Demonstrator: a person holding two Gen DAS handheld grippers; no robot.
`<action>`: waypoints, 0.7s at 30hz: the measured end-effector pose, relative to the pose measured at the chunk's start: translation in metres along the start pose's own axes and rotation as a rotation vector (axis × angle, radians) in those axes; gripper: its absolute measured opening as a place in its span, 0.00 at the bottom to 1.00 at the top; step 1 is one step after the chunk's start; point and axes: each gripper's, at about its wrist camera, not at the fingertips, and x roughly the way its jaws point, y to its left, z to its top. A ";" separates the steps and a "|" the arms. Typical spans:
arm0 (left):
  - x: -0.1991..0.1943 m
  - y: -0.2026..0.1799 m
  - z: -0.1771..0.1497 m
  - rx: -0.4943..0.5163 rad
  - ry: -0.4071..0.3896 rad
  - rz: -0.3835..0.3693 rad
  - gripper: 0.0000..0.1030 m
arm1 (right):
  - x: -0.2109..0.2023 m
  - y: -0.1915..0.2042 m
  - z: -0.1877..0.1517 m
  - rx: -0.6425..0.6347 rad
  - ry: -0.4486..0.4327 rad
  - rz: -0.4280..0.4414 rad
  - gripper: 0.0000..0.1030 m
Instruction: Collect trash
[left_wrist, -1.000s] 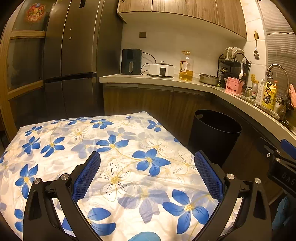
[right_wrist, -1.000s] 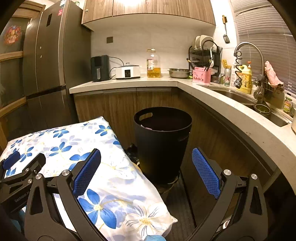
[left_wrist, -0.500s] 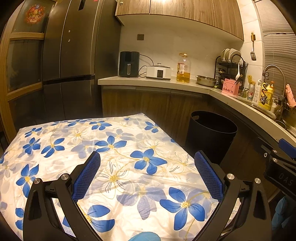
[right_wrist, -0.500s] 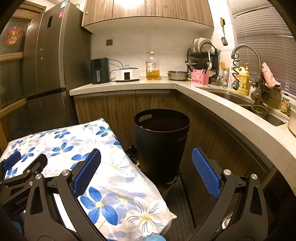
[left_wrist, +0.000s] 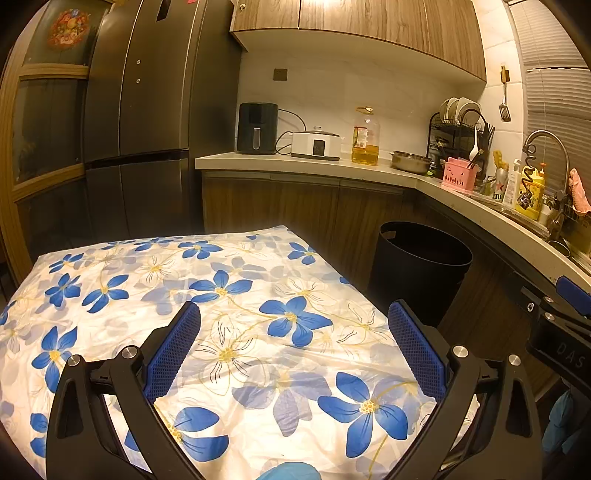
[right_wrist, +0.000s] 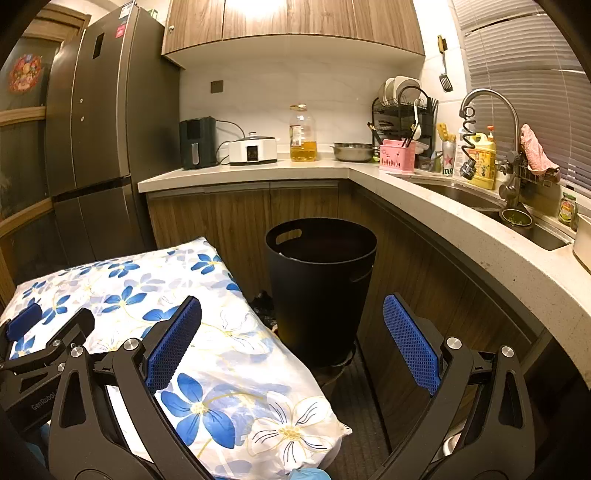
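Two grippers: left gripper, right gripper, fingers wide, nothing held; one black bin.

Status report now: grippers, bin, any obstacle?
Left gripper open, empty. Right gripper open, empty. Black bin upright beside floral cloth. No trash visible.
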 end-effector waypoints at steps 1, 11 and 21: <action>0.000 0.000 0.000 0.000 0.001 0.002 0.94 | -0.001 0.000 0.000 0.000 0.000 0.000 0.95; 0.001 0.001 0.000 0.002 0.001 0.003 0.94 | -0.002 0.002 0.002 -0.005 -0.001 0.003 0.95; 0.000 0.001 -0.001 -0.001 -0.002 0.002 0.94 | -0.002 0.003 0.002 -0.005 -0.001 0.002 0.95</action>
